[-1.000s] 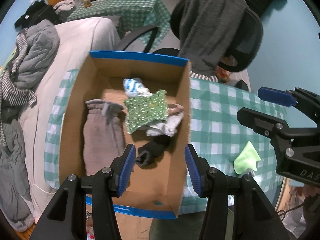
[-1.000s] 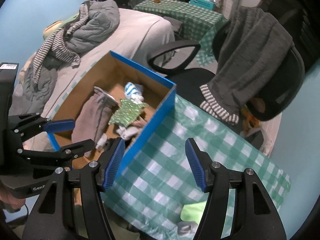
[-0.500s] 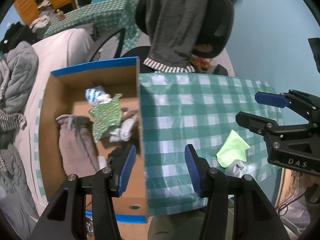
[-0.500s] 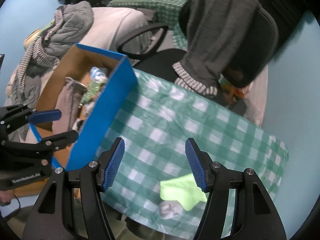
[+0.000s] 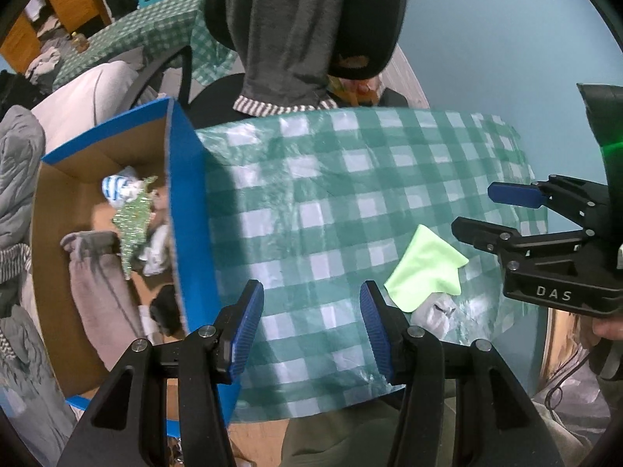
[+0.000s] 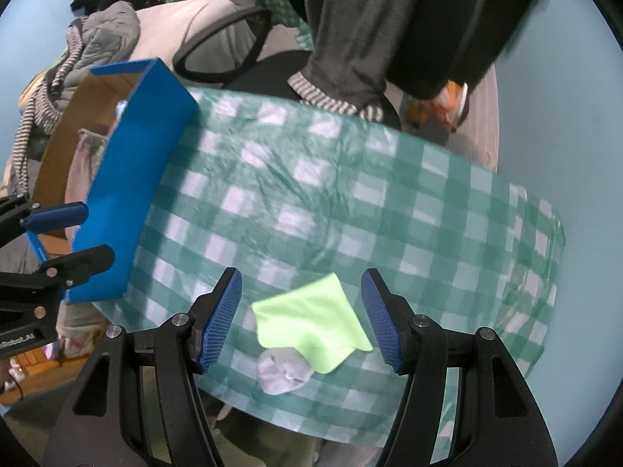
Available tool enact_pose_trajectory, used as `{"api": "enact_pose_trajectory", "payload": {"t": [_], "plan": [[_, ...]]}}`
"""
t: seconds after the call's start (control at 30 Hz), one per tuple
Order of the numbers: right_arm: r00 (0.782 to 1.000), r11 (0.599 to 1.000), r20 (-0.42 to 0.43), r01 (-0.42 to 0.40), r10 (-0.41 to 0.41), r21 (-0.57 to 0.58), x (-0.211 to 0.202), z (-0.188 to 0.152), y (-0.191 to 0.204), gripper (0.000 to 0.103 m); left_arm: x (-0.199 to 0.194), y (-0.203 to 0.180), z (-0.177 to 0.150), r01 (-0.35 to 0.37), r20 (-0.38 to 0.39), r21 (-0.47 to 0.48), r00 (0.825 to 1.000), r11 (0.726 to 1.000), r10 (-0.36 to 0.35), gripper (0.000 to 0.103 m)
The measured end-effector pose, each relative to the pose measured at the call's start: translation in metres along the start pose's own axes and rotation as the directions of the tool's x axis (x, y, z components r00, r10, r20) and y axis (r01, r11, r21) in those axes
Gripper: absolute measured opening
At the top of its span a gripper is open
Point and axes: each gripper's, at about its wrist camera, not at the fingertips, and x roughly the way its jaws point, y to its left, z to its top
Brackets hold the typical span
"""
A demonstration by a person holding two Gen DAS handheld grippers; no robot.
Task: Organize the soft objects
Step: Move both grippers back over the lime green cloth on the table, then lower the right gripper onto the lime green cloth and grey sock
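Observation:
A lime-green cloth (image 6: 311, 321) lies near the front edge of the checked tablecloth (image 6: 350, 194), with a small pale grey sock (image 6: 282, 369) partly under its near corner. My right gripper (image 6: 301, 311) hangs open above them, fingers either side of the cloth, touching nothing. In the left wrist view the same cloth (image 5: 426, 272) and sock (image 5: 434, 311) sit to the right of my open, empty left gripper (image 5: 311, 327). The blue cardboard box (image 5: 187, 214) on the left holds a grey garment (image 5: 105, 295), a green sparkly piece (image 5: 134, 222), a striped sock (image 5: 117, 188) and a dark sock (image 5: 167, 307).
A black office chair draped with a grey garment (image 5: 296, 31) stands behind the table. A bed with piled grey clothes (image 6: 105, 39) lies left of the box. A second checked table (image 5: 155, 35) is further back. A pale blue wall (image 5: 506, 58) borders the right.
Both grippers have swung right, away from above the box, and come lower over the tablecloth. The green cloth and sock now lie between the right gripper's fingers. Neither jaw gap has changed.

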Motion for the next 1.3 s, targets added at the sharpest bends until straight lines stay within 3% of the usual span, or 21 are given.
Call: {"api": "enact_pose_trajectory", "payload": {"t": [0.53,1.07,1.3], "plan": [[0.993,1.0,-0.116,-0.005,0.006,0.01,0.067,-0.037,-0.016,0.065,0.055,-0.031,-0.008,-0.012,-0.092,0.055,0.996,0.998,0.017,0.053],[0.99,0.999,-0.135,0.042,-0.045,-0.02,0.102,-0.053,-0.008,0.065,0.087,-0.03,-0.014,-0.002,-0.112,0.064,0.994,0.998,0.01,0.053],[0.984,0.994,-0.14,0.099,-0.106,-0.055,0.115,-0.057,0.001,0.065,0.09,-0.029,-0.016,-0.006,-0.124,0.071,0.992,0.997,0.015,0.053]]}}
